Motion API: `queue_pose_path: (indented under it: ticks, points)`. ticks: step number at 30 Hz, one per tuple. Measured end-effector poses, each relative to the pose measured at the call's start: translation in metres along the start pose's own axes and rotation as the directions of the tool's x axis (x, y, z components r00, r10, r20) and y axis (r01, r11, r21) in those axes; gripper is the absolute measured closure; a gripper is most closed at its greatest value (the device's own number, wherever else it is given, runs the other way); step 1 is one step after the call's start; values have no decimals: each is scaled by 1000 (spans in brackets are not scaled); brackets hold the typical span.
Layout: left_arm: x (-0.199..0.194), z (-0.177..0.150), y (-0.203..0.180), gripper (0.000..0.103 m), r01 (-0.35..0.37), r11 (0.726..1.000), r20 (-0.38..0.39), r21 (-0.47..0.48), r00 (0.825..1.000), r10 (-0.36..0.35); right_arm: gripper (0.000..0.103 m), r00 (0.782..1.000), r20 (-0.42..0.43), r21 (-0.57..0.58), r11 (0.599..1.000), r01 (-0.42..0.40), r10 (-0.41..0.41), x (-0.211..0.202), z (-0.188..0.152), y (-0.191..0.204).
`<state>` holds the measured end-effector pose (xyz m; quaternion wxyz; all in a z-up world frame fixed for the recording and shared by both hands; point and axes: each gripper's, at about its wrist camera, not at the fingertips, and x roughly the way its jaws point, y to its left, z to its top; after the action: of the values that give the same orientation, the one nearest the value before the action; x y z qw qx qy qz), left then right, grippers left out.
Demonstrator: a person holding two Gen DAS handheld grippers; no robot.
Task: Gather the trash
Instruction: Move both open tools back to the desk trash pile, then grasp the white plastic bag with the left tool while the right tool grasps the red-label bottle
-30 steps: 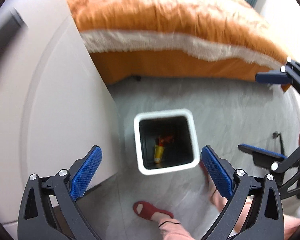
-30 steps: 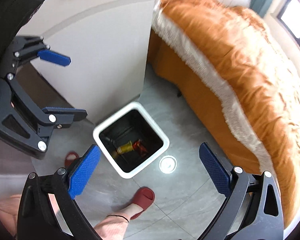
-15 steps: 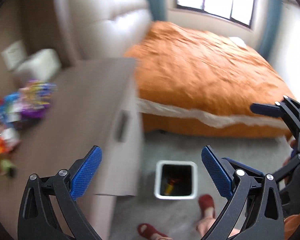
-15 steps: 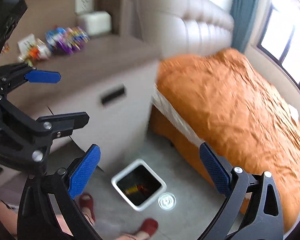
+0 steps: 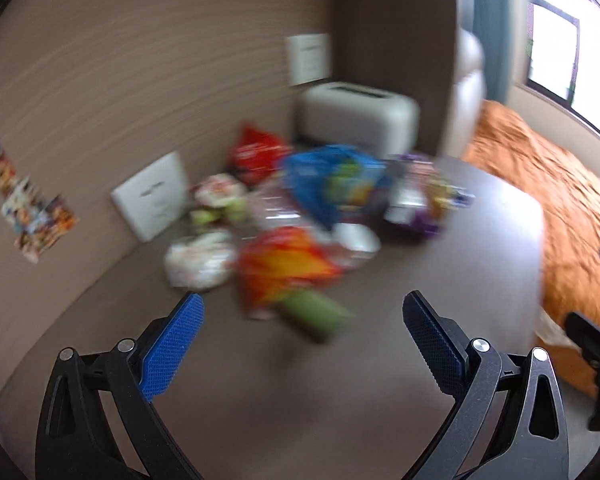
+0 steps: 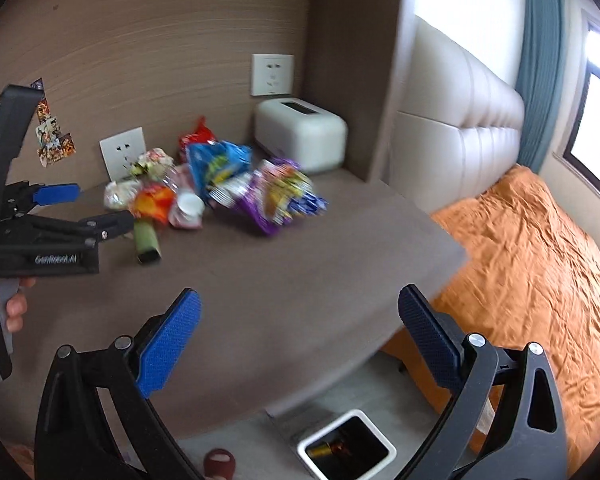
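Both sets of jaws are sitting wide open with nothing between the blue pads: the left gripper [image 5: 302, 322] is hanging over the near part of the brown tabletop [image 6: 284, 280], and the right gripper [image 6: 298, 320] is hanging over the table's near right edge.

The trash is lying in a heap [image 6: 216, 184] at the far left of the table, close to the wall. Nearest the left gripper, an orange-and-yellow snack bag [image 5: 284, 268] is lying with a green carton [image 5: 316, 316] poking out toward the camera. Behind them a blue chip bag [image 5: 332, 180], a red bag [image 5: 256, 152], a purple wrapper [image 6: 276, 196] off to the right and a white crumpled bag [image 5: 200, 256] to the left are all piled together, touching. The left view is motion-blurred, so no print on the packs is readable. The only text I can half make out is white lettering on the left gripper's body in the right view, roughly "GenRobot.AI".

The white bin [image 6: 348, 446] is standing on the grey floor below the table's near right edge, with a yellowish item and something red inside.

Around it: a white tissue box [image 6: 302, 136] is sitting in the far corner, two wall sockets [image 6: 272, 74] and stickers [image 6: 54, 140] are on the brown wall, and the orange bedspread [image 6: 540, 248] and padded headboard [image 6: 456, 132] are taking up the right.
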<state>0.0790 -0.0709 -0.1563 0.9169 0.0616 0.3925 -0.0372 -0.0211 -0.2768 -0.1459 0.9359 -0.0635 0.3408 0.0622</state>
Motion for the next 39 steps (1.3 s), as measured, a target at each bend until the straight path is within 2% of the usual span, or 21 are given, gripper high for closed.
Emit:
queue_pose_path:
  ticks: [6,9,13,15,17,20,22,24,25,26,29,31,33,35,36,39]
  points:
    - [40,11,70,5,-66,996,-21,-66,998,65,5,997,-12,19,997,-81,82,27,37,41]
    - [59,15,88,5,-27,999,-26,-42,999,26,5,992,-42,-21,993,-119,118,50,62,74]
    - [80,16,95,6,40,997,-39,62,999,-38,5,985,-83,-61,986,-156,151,82,95,112]
    - [87,16,95,16,82,991,-39,104,996,-79,5,977,-114,-50,981,-188,182,104,112,126]
    - [95,18,96,22,137,984,-54,118,990,-131,5,966,-167,-28,978,-205,198,129,123,137]
    - [104,17,93,27,183,975,-67,127,982,-175,5,943,-269,10,980,-201,196,166,129,149]
    - [110,15,90,33,200,969,-77,144,979,-190,15,924,-331,32,981,-191,191,185,127,153]
    - [116,11,86,46,213,965,-94,156,975,-200,18,909,-375,42,983,-180,182,196,123,155]
    - [119,11,85,47,220,963,-98,158,974,-206,21,895,-394,66,978,-197,207,201,120,155]
    - [120,11,84,49,224,962,-94,158,973,-211,31,886,-402,86,973,-214,230,203,118,156]
    - [119,13,83,51,224,963,-90,149,973,-213,31,894,-381,79,972,-223,236,200,116,157]
    - [116,13,85,51,214,967,-83,141,975,-204,32,907,-331,97,966,-240,259,187,116,153]
    - [106,12,86,51,207,970,-69,129,978,-199,32,933,-234,99,961,-258,275,163,117,145]
    - [96,16,87,51,206,972,-46,114,978,-202,32,949,-119,90,955,-282,291,135,122,139]
    - [90,16,87,51,206,973,-35,107,978,-204,32,956,-65,78,956,-282,287,121,123,136]
    - [70,17,86,51,202,976,-9,80,979,-202,32,965,17,54,964,-262,261,91,124,128]
